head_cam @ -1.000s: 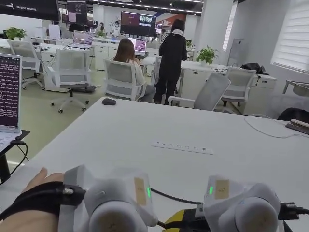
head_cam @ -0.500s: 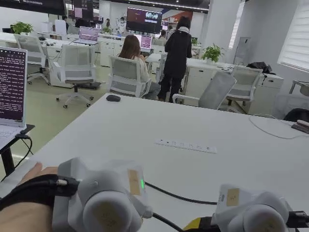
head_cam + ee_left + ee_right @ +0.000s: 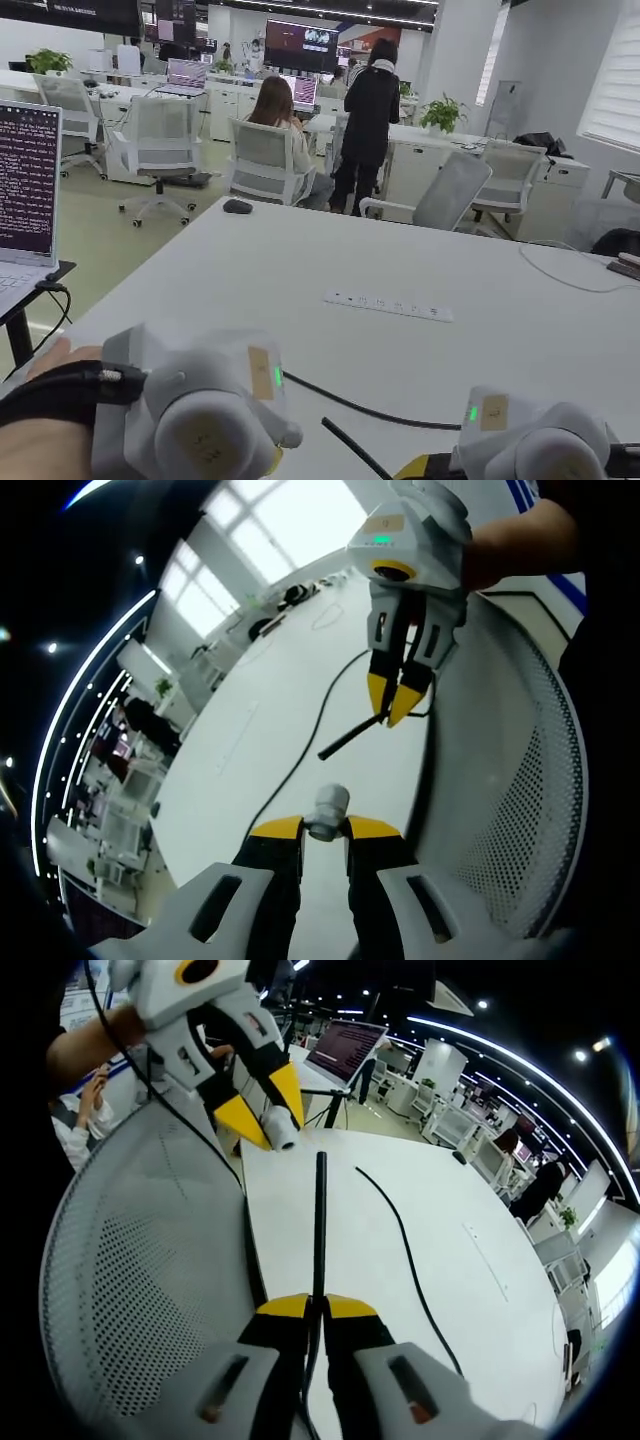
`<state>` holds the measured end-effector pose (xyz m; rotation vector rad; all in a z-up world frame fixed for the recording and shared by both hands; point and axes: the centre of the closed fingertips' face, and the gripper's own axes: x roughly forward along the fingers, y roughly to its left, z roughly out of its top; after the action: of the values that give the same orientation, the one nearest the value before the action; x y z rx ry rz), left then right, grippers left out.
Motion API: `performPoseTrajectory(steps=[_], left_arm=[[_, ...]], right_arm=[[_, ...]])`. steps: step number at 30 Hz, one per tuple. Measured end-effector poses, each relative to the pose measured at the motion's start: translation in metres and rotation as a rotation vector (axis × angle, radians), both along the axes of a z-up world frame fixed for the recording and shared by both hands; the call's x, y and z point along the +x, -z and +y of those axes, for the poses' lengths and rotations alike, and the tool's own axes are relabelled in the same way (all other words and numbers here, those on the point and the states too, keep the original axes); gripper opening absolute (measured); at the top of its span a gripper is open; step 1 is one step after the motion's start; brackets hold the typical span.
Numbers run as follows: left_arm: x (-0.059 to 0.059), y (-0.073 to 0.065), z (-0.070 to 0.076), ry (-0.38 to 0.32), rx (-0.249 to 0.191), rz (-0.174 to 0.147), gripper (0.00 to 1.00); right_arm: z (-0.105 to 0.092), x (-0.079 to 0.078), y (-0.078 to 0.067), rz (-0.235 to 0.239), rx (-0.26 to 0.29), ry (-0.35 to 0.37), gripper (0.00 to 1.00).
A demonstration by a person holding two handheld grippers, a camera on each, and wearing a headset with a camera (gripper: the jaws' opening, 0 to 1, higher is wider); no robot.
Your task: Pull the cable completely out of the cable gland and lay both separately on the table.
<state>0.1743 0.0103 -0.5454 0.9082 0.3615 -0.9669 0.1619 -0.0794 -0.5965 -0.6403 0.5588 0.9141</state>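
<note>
Two parts now separated: left tongs (image 3: 323, 828) clamp the gland (image 3: 328, 806), right tongs (image 3: 315, 1306) clamp the cable (image 3: 320, 1225), whose end has come free above the near desk (image 3: 300, 270). Only laying down remains.

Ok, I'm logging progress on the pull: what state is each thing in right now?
cable gland: clamped in left tongs, no cable in it
cable: end free of gland, clamped in right tongs
laptop: open, screen lit
</note>
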Motion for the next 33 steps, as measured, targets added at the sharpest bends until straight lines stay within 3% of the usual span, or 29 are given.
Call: performPoseTrajectory(steps=[9, 15, 18, 21, 26, 30, 33], left_arm=[[0.003, 0.003, 0.002, -0.009, -0.009, 0.0, 0.17], [0.004, 0.008, 0.006, -0.027, -0.01, 0.005, 0.17], [0.007, 0.013, 0.01, -0.041, -0.004, 0.014, 0.17], [0.009, 0.016, 0.013, -0.056, -0.004, 0.023, 0.17], [0.013, 0.025, 0.022, -0.094, 0.008, 0.039, 0.17], [0.013, 0.032, 0.035, -0.14, 0.021, 0.056, 0.17], [0.013, 0.036, 0.043, -0.157, 0.049, 0.051, 0.17]], right_arm=[[-0.01, 0.01, -0.006, -0.013, 0.013, 0.032, 0.03], [-0.025, 0.033, -0.021, -0.041, 0.095, 0.116, 0.03], [-0.032, 0.046, -0.023, -0.038, 0.123, 0.147, 0.03], [-0.043, 0.068, -0.021, -0.03, 0.142, 0.169, 0.04], [-0.069, 0.113, -0.002, -0.014, 0.102, 0.197, 0.04], [-0.09, 0.151, 0.034, 0.099, 0.128, 0.263, 0.05], [-0.102, 0.172, 0.058, 0.149, 0.117, 0.298, 0.05]])
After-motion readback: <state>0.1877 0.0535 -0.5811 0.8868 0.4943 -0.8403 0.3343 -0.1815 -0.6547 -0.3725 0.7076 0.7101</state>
